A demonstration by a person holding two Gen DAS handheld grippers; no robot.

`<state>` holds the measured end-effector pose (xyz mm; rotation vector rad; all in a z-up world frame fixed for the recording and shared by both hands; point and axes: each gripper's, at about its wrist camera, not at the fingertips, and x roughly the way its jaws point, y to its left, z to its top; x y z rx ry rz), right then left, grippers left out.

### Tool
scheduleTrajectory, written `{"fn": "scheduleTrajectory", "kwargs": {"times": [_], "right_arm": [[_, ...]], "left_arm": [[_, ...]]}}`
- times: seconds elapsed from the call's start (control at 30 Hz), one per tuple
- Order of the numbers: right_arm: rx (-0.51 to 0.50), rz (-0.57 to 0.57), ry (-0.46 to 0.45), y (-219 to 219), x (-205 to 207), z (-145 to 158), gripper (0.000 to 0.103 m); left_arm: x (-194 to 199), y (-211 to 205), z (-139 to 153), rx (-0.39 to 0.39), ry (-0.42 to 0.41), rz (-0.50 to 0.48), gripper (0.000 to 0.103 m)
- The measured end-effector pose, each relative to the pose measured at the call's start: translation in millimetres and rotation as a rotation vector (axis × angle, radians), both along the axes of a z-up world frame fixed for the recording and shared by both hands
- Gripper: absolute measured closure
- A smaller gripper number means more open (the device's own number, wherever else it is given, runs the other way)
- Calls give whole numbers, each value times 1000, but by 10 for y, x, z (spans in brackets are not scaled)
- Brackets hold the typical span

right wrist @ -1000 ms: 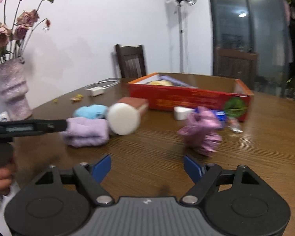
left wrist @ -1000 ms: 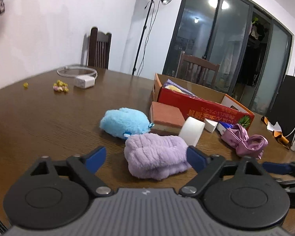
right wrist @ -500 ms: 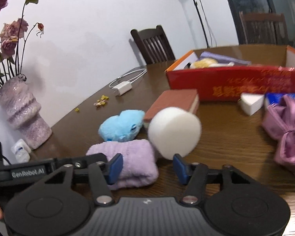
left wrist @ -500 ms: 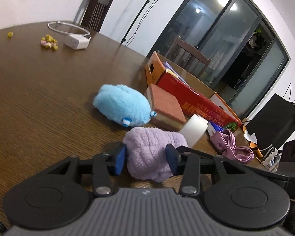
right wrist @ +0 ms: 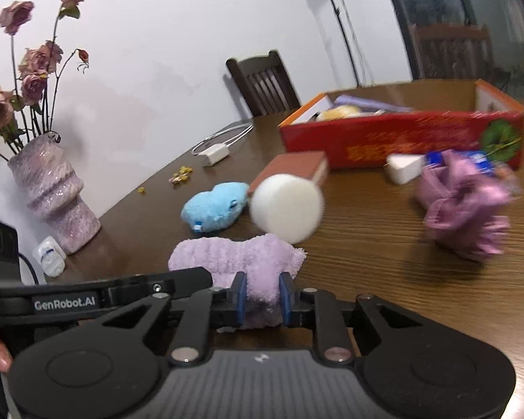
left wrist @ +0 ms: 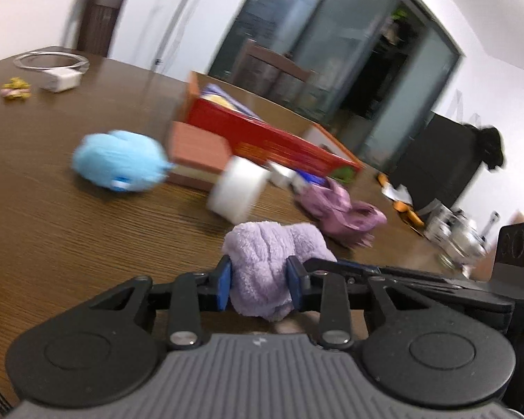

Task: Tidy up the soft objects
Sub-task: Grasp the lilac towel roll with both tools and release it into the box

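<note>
A fluffy lilac towel is pinched by both grippers at once. My left gripper is shut on one end of it. My right gripper is shut on the other end, where the towel sags toward the table. A blue plush toy, a white foam cylinder, a brown sponge block and a crumpled mauve cloth lie on the wooden table. The red open box stands behind them with soft items inside.
A pink vase of dried roses stands at the table's left edge beside a small white bottle. A white charger with cable and yellow crumbs lie farther back. Chairs stand around the table.
Both grippers have closed fully on the lilac towel, one at each end, and lifted it slightly. The left view has swung right, with motion blur.
</note>
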<state>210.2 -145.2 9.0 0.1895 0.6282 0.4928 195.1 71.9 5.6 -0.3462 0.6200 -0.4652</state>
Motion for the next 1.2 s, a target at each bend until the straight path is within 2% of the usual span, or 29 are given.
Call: {"fn": "scheduleTrajectory", "kwargs": {"times": [0.3, 0.4, 0.53, 0.67, 0.77, 0.83, 0.97, 1.1, 1.2], "right_arm": [[39, -129, -28, -684, -406, 21, 85], [46, -161, -48, -864, -389, 74, 86], [69, -177, -99, -1124, -164, 275, 86], [75, -168, -144, -1386, 414, 530, 86], [99, -170, -146, -1552, 1069, 726, 86], [92, -183, -154, -1623, 1521, 826, 86], [56, -215, -118, -1747, 2425, 881, 86], [30, -243, -1, -1915, 3300, 694, 86], [-56, -252, 46, -1884, 3745, 546, 86]], "left_arm": [[-113, -689, 104, 38, -45, -131, 72], [0, -860, 169, 33, -58, -155, 72], [366, -1074, 431, 35, -109, -191, 72], [1009, -1302, 769, 64, -142, -191, 72], [1598, -1522, 1002, 129, -183, -171, 72], [2028, -1641, 1122, 137, -180, -180, 72], [2995, -1842, 1143, 121, -71, -162, 72], [3814, -1989, 843, 113, 80, -138, 72], [4200, -2044, 590, 116, 155, -112, 71]]}}
